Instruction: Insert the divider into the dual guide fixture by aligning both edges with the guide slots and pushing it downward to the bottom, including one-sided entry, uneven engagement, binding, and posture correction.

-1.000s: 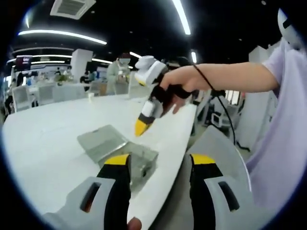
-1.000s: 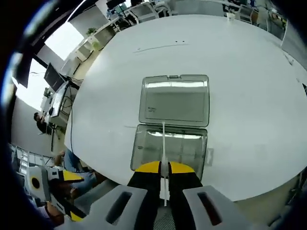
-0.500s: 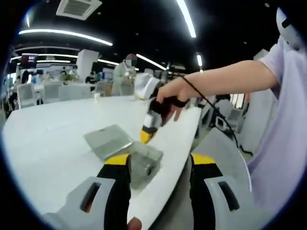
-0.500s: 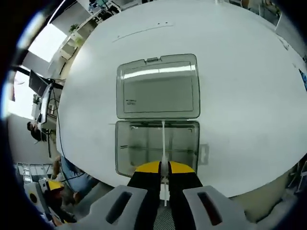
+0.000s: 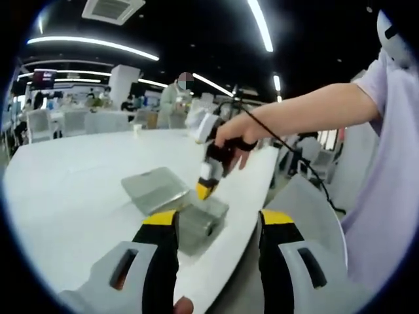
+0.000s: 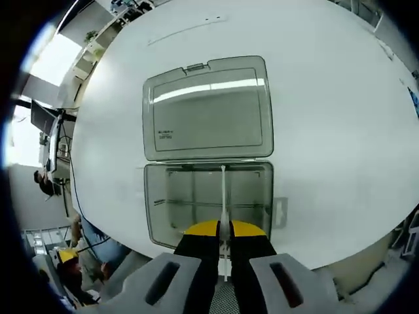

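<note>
Right gripper (image 6: 224,230) clamps the thin divider (image 6: 223,196) edge-on above the open clear box (image 6: 208,203) near the table (image 6: 340,131) edge. Left gripper (image 5: 219,219) jaws apart, idle. Risk: a tilted divider enters one slot first and binds.

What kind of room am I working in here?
Probably an open-plan office or lab: long ceiling light strips, a ceiling air vent, rows of chairs behind, and a big white table holding the clear box.

Clear glossy plastic box (image 6: 208,170) (matt table (image 6: 327,118))
</note>
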A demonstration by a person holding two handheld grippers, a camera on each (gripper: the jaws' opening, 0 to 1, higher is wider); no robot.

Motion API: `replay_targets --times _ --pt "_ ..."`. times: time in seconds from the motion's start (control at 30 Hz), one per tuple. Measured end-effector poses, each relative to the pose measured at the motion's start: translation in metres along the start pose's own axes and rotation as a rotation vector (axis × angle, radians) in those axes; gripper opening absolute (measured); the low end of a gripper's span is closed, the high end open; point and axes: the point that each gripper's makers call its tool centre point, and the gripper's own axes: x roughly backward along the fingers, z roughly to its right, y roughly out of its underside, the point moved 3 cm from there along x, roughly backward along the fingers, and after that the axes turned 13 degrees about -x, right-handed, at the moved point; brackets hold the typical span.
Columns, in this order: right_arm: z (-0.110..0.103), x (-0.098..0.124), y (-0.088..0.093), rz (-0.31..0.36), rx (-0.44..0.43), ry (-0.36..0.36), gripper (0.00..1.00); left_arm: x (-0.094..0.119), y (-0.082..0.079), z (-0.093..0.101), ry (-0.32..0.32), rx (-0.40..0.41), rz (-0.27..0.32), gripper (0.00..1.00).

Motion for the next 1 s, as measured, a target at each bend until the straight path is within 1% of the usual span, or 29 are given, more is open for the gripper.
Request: replay_targets --times 0.27,0.4,0.53,1.0 --pt "0.002 -0.008 -0.001 -0.016 0.001 0.016 0.0 0.001 0.003 -0.004 -0.014 0.01 -0.005 0.47" --pt "0.002 -0.009 0.0 -0.021 -0.006 0.012 0.0 0.001 0.003 -0.004 -0.016 0.014 -0.005 0.47" --pt "0.003 -0.011 -0.004 -0.028 -0.013 0.01 0.0 0.001 0.004 -0.004 -0.016 0.016 -0.007 0.47" --pt "0.001 -0.013 0.003 -0.038 -0.011 0.029 0.0 0.001 0.006 -0.005 -0.018 0.018 -0.014 0.46"
